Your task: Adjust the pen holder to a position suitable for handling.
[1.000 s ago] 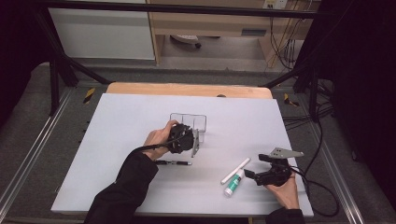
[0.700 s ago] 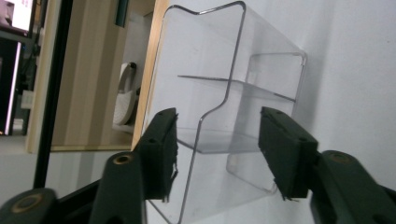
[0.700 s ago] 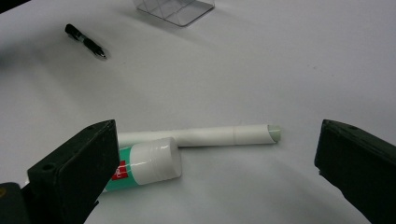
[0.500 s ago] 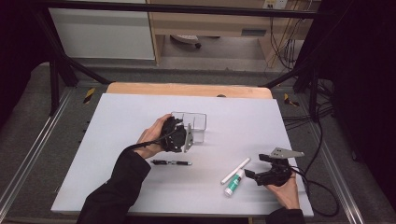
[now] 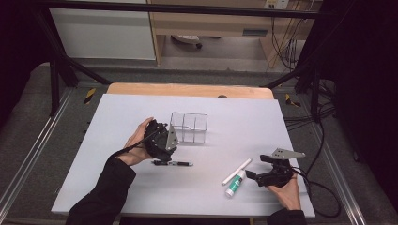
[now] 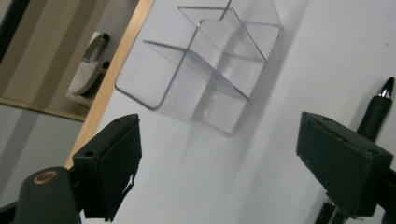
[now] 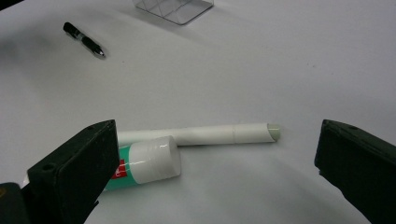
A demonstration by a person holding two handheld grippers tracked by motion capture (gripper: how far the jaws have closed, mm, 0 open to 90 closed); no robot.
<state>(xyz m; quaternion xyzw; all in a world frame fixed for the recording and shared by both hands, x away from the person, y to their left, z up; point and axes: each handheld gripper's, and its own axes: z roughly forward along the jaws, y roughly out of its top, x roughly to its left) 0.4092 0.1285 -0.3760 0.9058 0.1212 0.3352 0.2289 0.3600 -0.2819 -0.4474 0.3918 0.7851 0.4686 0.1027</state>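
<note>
A clear plastic box (image 5: 189, 127) with dividers stands upright mid-table. My left gripper (image 5: 164, 143) hovers just left of it, pointing at it; its jaws have just been opening and stand open with nothing between them. In the left gripper view the box (image 6: 201, 79) lies ahead of the left gripper (image 6: 219, 154), and a black pen (image 6: 378, 107) lies to the right. The pen (image 5: 172, 163) rests on the table below that hand. My right gripper (image 5: 253, 176) is open, facing a white marker (image 5: 237, 171) and a green glue stick (image 5: 233, 185), which lie side by side.
The white table top (image 5: 117, 187) has a wooden strip (image 5: 187, 89) along its far edge. A metal frame and cables (image 5: 319, 136) run along the right side. In the right gripper view the marker (image 7: 205, 134) and glue stick (image 7: 144, 163) lie close ahead.
My left gripper has drawn back leftward from the clear box, which stays put. The right gripper, marker, glue stick and pen have not moved.
</note>
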